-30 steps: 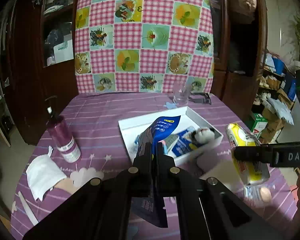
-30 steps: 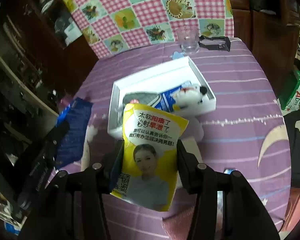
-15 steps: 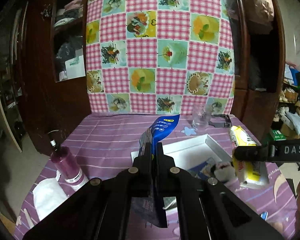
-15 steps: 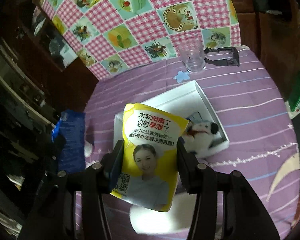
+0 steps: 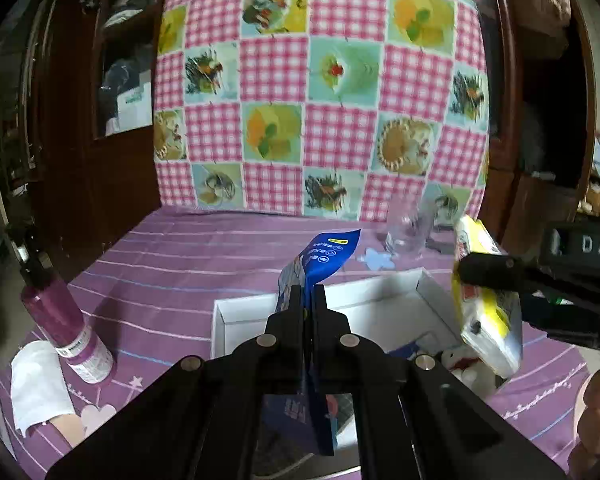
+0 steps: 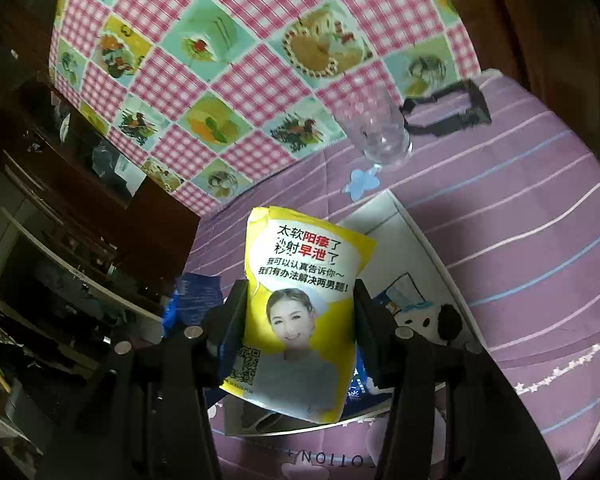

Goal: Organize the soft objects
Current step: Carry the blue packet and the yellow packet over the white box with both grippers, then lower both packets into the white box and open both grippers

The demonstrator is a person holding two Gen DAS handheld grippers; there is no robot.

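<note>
both packs are light, soft and crushable; grip each across its flat faces or a sealed edge, with mild pressure. the left gripper (image 5: 307, 300) has its fingers pressed together on the thin blue pouch (image 5: 320, 260), held upright above the white box (image 5: 236, 320) on the desk (image 5: 172, 264). the right gripper (image 6: 298, 320) has its fingers half apart, clamped on the sides of the yellow pack (image 6: 300, 304), over the same box beside a plush toy (image 6: 432, 320).

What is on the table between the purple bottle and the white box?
Nothing: in the left wrist view, only bare striped purple tablecloth lies between the purple bottle and the white box.
</note>
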